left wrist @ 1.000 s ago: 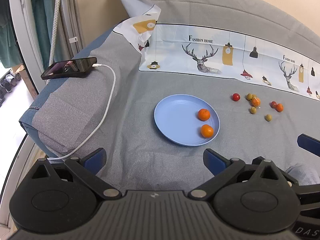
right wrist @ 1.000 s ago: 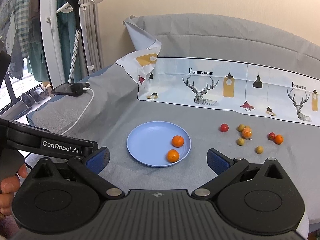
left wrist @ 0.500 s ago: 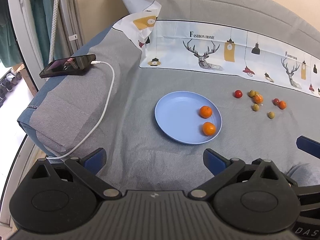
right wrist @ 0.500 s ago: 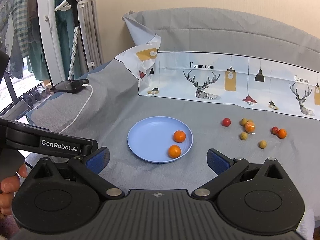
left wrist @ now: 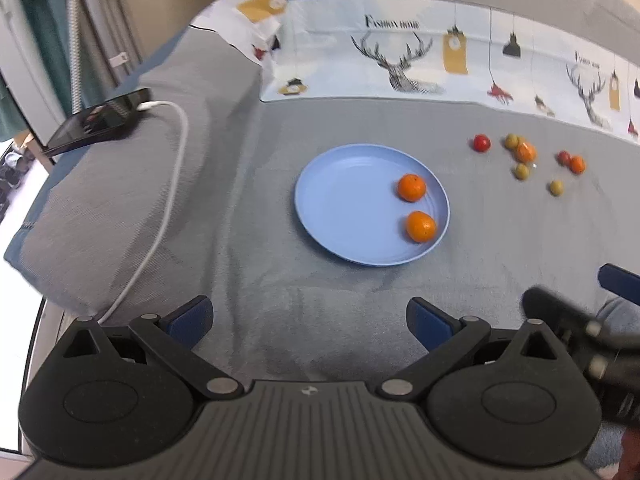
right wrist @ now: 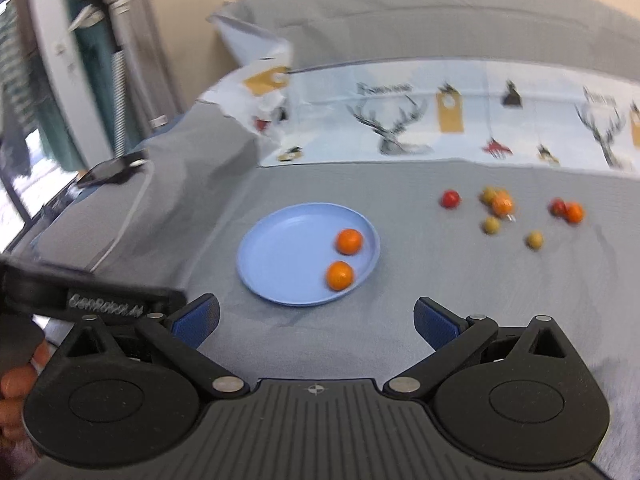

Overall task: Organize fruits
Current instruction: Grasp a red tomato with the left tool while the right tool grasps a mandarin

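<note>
Both grippers, the left gripper point(left wrist: 308, 318) and the right gripper point(right wrist: 316, 320), are held with fingers spread apart and nothing between them, over bare grey cloth point(left wrist: 500, 248) short of the blue plate point(left wrist: 340, 200), on whose right side two oranges point(left wrist: 412, 187) are seen. Loose fruits point(left wrist: 522, 152) (red, green and orange, too small to be named) are scattered on the cloth right of the plate, well apart from its rim. A phone point(left wrist: 96, 122) with a white cable point(left wrist: 172, 184) is shown sharply at the cloth's left edge only in the left view, while the right view is blurred and a hand point(right wrist: 16, 384) is cut off at its left border.
</note>
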